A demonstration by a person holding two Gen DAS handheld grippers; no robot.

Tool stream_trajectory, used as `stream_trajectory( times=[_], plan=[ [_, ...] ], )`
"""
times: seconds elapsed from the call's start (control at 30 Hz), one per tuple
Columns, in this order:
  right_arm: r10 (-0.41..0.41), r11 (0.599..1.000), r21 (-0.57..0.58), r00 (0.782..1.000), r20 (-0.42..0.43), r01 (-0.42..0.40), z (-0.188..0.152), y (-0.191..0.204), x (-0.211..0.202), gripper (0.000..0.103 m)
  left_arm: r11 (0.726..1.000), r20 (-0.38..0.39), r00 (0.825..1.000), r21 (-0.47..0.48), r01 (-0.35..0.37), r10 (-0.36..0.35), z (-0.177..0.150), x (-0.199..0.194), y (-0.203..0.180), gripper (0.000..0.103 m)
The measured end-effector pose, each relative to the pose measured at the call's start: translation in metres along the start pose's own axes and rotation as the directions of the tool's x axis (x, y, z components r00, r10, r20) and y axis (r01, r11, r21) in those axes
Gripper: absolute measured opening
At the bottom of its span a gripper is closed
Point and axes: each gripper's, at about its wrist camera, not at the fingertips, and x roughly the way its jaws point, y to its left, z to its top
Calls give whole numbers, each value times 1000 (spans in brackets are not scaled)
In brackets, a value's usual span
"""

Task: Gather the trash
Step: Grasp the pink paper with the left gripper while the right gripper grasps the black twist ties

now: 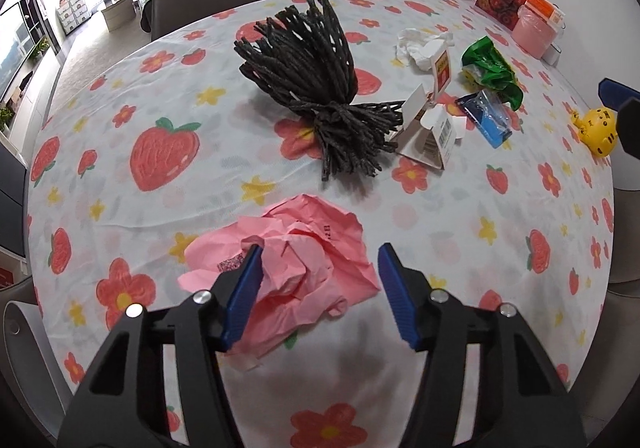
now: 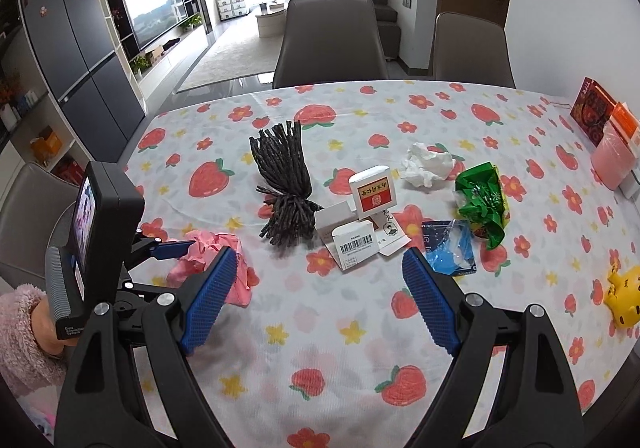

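While the left gripper straddles the crumpled pink paper at the table's near left edge, its fingers half-spread, one already touching, the right gripper hangs wide and empty, probably awaiting the flattened carton. Only the right view shows the fuzzy pink sleeve behind the left tool.

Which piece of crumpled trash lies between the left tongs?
The crumpled pink paper; the white tissue wad and green foil wrapper lie farther across the table.

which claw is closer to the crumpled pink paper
Left. The left claw straddles the crumpled pink paper, one finger touching it. The right claw hovers open beside it, nearer the flattened cardboard box.
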Motion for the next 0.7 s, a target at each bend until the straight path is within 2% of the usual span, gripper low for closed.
stream_trajectory(
  times=[0.1,0.13,0.2,0.27,0.43,0.7],
  plan=[
    [8,1000,-10,1000,-14,-8,4,4,13,82,1000,-15,1000,-13,0,0,0,8,8,44],
    [10,1000,-14,1000,-18,-10,5,6,17,82,1000,-16,1000,-15,-4,4,0,9,11,36],
    [15,1000,-23,999,-28,-16,7,9,25,82,1000,-17,1000,-21,6,-6,-1,10,15,32],
    [20,999,-31,999,-36,-21,10,12,32,82,1000,-16,1000,-17,6,-6,-2,10,16,21],
    [35,998,-51,998,-46,-38,16,21,46,82,1000,13,1000,1,23,-23,-3,2,15,18],
    [58,994,-88,998,-36,-61,39,40,76,82,1000,65,998,-20,22,-21,5,-19,29,18]
  ],
)
